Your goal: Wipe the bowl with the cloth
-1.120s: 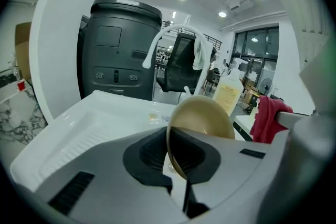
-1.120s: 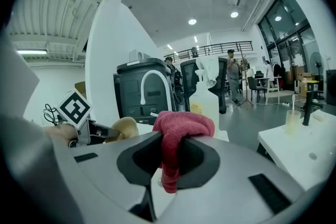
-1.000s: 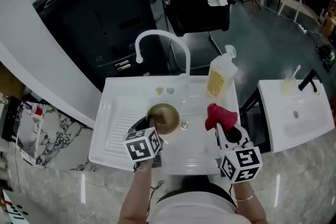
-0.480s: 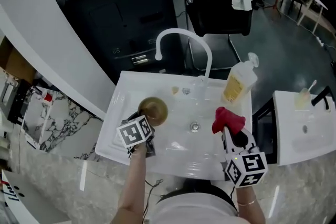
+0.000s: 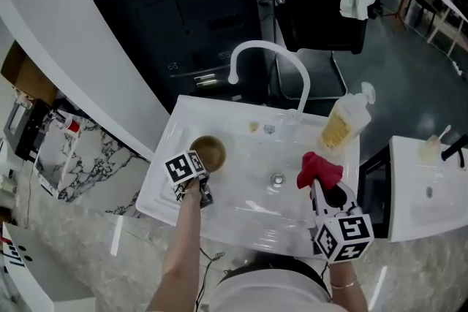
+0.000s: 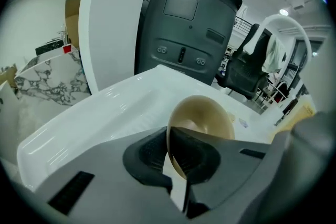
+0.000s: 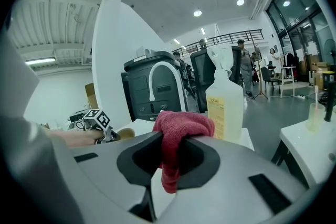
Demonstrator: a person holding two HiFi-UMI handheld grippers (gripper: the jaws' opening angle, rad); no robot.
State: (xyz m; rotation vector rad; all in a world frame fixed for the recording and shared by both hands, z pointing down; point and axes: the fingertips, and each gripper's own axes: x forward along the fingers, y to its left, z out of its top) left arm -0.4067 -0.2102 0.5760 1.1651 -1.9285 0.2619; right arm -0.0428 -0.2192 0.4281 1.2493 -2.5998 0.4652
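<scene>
bowl (image 5: 209, 151) over left side of sink (image 5: 241, 195) | cloth (image 5: 319, 169) right of drain (image 5: 277, 178) | bottle (image 5: 345, 122) behind cloth, on sink back edge

Head view: set high above left gripper (image 5: 202, 170) and right gripper (image 5: 320, 188), facing steeply down. Gripper views: close behind own jaws, facing along them. Shared by all three: sink (image 5: 241, 210).

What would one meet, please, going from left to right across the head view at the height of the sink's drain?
Marble countertop → bowl → drain → red cloth → second white basin.
</scene>
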